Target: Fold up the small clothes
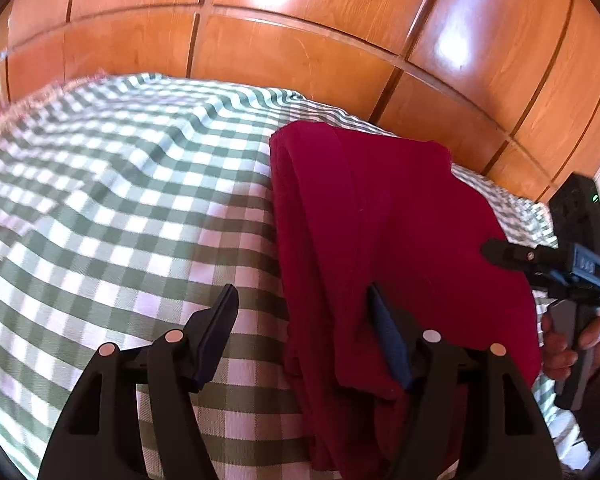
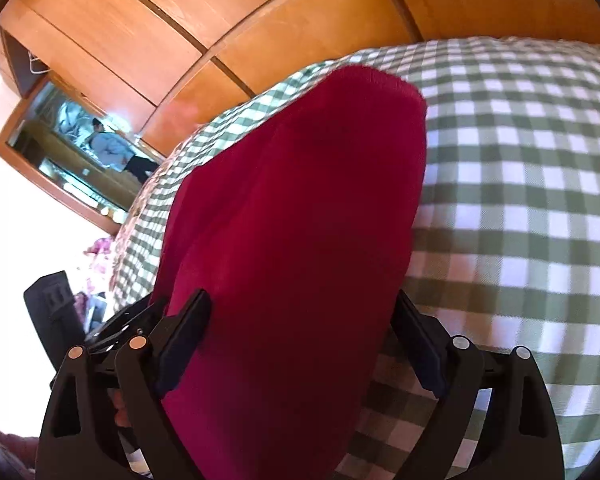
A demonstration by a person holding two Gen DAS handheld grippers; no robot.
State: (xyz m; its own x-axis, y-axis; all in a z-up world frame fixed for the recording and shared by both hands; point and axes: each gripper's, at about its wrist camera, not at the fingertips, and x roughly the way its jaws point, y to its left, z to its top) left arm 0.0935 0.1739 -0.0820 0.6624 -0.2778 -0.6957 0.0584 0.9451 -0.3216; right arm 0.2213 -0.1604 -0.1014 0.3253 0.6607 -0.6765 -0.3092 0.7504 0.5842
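Your red garment (image 1: 380, 232) lies folded into a long strip on the green-checked cloth (image 1: 120, 200), running from about 6 o'clock up to 12 o'clock in the right wrist view, with its far rounded end near the wooden wardrobe doors (image 1: 300, 40).

Your left gripper (image 1: 302, 316) stands released: its right finger (image 1: 384, 332) sits at the cloth's near edge, at about 5 o'clock, while the other finger is over bare checks, and nothing is pinched between them. Your right gripper (image 2: 300, 336) is also unclenched, jaws wide and straddling the strip's near end; the fabric lies between the fingers, though whether they brush its edges is hard to tell.

The step in hand looks like letting go after a fold and setting up the next one. To do it well:

- Lift both tools straight off so no fabric drags (a snagged hem would undo the crease)
- Check that the long edges lie stacked; the left edge in the left wrist view shows loose layers peeking out
- For the next fold, take both near corners evenly and carry them toward 12 o'clock together

Keep the jaws low and level when you grasp again
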